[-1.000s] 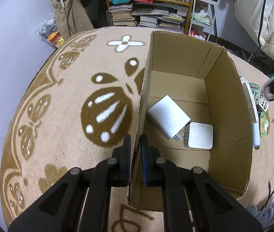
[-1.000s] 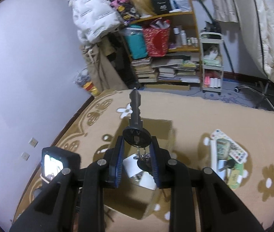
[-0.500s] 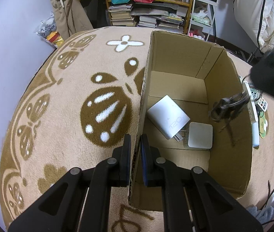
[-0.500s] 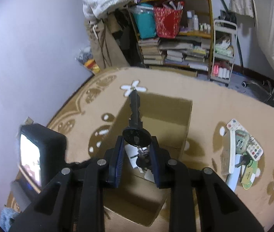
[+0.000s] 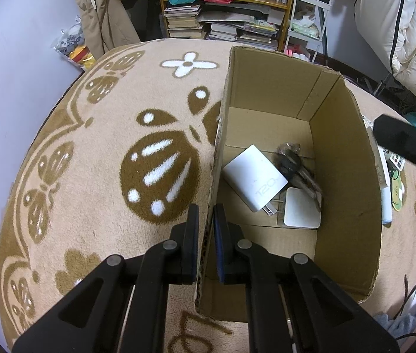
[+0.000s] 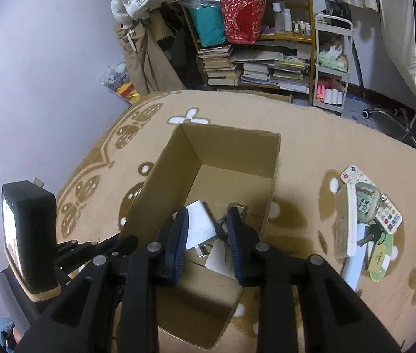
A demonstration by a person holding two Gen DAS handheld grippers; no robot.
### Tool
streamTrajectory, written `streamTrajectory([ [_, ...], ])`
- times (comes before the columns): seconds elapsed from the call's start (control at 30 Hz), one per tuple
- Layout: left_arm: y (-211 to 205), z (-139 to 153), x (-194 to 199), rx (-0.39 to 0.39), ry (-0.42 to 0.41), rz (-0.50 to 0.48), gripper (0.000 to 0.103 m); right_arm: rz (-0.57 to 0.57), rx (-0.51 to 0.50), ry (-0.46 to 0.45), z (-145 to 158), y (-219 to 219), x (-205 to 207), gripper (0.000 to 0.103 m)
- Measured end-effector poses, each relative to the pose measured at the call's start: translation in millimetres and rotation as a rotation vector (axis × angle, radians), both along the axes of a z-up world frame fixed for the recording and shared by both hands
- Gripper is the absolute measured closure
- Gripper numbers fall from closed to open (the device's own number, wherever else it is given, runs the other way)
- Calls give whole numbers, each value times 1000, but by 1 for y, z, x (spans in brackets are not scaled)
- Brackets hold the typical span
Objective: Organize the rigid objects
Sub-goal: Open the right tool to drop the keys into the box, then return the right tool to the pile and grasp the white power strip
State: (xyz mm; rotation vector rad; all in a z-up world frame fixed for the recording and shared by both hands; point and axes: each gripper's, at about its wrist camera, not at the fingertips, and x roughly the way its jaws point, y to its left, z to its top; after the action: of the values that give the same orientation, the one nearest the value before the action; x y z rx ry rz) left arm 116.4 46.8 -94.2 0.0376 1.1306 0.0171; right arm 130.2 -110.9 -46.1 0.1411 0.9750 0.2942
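A tan carpet [image 5: 96,135] patterned with brown butterflies and white flowers is spread before a cluttered bookshelf [image 6: 255,56]. The left gripper [image 5: 206,229] is clamped on the near left wall of the cardboard box [image 5: 346,176]. The right gripper [image 6: 208,236] is held part open and empty above it. The keys [image 5: 291,164] are seen inside, against the white charger [image 5: 253,182].

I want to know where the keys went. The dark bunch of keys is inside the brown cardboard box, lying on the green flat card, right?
Not quite. The dark bunch of keys is inside the brown cardboard box, but it lies across the two white chargers, not on a green card. The left wrist view shows this.
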Motion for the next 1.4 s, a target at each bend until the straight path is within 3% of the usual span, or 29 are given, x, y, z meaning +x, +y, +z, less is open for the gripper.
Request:
streamTrajectory([
  [0.03, 0, 0, 0, -2, 2, -1, 93, 0, -1, -1, 1, -1, 0, 73],
  [0.1, 1, 0, 0, -1, 0, 0, 93, -3, -7, -8, 5, -4, 0, 61],
  [0.17, 1, 0, 0, -3, 0, 1, 93, -11, -10, -19, 8, -8, 0, 41],
  [0.3, 2, 1, 1, -6, 0, 2, 93, -34, -15, -37, 13, -22, 3, 30],
  [0.37, 2, 1, 1, -3, -1, 1, 93, -47, -22, -36, 12, -29, 7, 14],
  [0.4, 3, 1, 2, -2, -1, 1, 93, -56, -18, -33, 11, -35, 8, 12],
  [0.53, 3, 1, 2, 0, 0, 2, 93, -69, 35, 8, 5, -58, 16, 11],
  [0.8, 4, -1, 4, 3, 3, 5, 93, -128, -52, 22, -12, -96, 24, 10],
  [1.23, 2, -3, 4, 25, 3, 1, 93, -165, -107, 67, -54, -126, 30, 10],
  [1.4, 1, -3, 4, 27, 4, 0, 93, -176, -118, 81, -72, -134, 31, 17],
])
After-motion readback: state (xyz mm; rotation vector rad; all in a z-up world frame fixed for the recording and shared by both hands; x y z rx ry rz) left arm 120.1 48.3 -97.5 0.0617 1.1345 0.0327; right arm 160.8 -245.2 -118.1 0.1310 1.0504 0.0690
